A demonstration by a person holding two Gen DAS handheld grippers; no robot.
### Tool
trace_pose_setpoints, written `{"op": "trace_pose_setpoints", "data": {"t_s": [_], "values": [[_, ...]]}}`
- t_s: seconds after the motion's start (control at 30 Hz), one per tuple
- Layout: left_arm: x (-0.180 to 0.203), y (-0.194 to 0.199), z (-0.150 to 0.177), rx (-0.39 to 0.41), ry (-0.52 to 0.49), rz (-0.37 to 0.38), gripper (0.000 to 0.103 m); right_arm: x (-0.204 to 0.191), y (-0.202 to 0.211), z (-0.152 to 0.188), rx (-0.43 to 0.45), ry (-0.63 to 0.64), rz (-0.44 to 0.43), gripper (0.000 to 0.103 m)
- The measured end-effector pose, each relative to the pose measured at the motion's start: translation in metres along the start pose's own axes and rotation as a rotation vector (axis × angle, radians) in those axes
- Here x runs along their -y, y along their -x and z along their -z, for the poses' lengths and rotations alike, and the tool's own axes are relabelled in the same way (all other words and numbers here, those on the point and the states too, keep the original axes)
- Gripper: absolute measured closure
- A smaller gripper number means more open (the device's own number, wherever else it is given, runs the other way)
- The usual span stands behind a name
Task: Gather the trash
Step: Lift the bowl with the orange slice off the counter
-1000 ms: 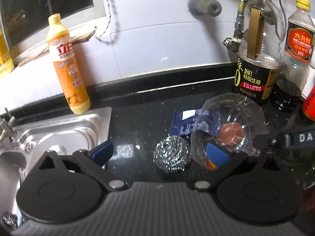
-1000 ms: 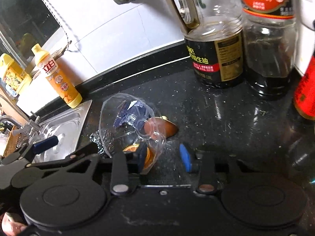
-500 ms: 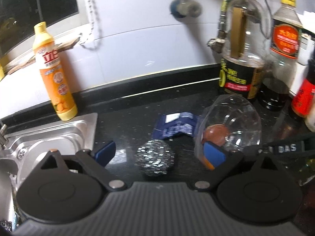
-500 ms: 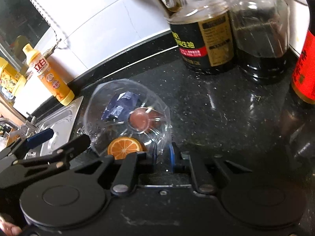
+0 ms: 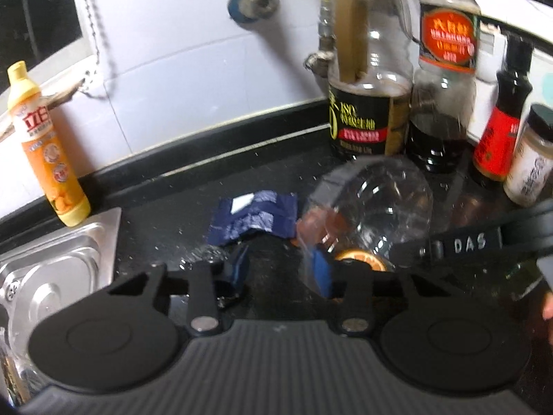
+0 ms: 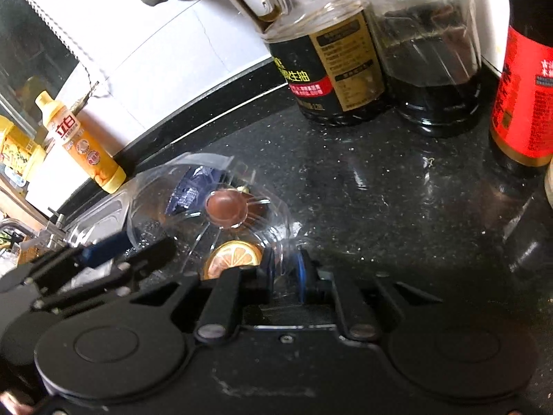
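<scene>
My right gripper [image 6: 284, 269] is shut on the thin wall of a clear plastic container [image 6: 155, 200] lying on the black counter. Inside are a brown round piece [image 6: 226, 207] and an orange-slice disc [image 6: 233, 259]. In the left wrist view the container [image 5: 380, 200] lies front right, with the right gripper [image 5: 432, 250] reaching it from the right. A crumpled blue wrapper [image 5: 254, 218] lies left of it. My left gripper [image 5: 280, 269] is closing; the gap is dark and blurred. In the right wrist view a steel scourer [image 6: 136, 252] glints between the left gripper's [image 6: 124, 250] fingers; contact is unclear.
A steel sink [image 5: 58, 266] lies at the left, an orange detergent bottle [image 5: 45, 145] behind it. Against the tiled wall stand an oil bottle [image 5: 366, 117], a soy sauce bottle [image 5: 442, 103], a red-labelled bottle [image 5: 497, 138] and a spice jar [image 5: 528, 162].
The left gripper's jaws came in from wide to a narrow gap and pushed toward the wrapper; the scourer no longer shows there. The right gripper shut on the container wall and stays shut.
</scene>
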State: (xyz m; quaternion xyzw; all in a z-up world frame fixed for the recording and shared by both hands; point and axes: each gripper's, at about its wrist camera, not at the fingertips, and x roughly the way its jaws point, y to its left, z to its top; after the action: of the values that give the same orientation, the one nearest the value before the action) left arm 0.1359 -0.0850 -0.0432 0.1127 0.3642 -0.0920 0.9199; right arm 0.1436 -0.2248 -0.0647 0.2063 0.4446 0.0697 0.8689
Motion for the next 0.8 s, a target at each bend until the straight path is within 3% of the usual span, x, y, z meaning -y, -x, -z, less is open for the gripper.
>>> {"op": "trace_pose_setpoints", "data": {"t_s": [0.23,0.37,0.5,0.8], "values": [[0.008,-0.015,0.005,-0.037,-0.003,-0.001,0.068,0.003,0.002,0.001,0.002,-0.011,-0.024,0.089],[0.015,-0.023,0.003,-0.065,-0.001,0.030,0.082,0.005,0.002,0.000,-0.001,-0.032,-0.050,0.088],[0.018,-0.025,0.001,-0.069,0.006,0.040,0.082,0.008,0.002,-0.003,-0.004,-0.069,-0.084,0.086],[0.009,-0.013,0.004,-0.094,0.069,0.078,0.084,-0.011,0.011,0.004,0.031,-0.023,-0.058,0.088]]}}
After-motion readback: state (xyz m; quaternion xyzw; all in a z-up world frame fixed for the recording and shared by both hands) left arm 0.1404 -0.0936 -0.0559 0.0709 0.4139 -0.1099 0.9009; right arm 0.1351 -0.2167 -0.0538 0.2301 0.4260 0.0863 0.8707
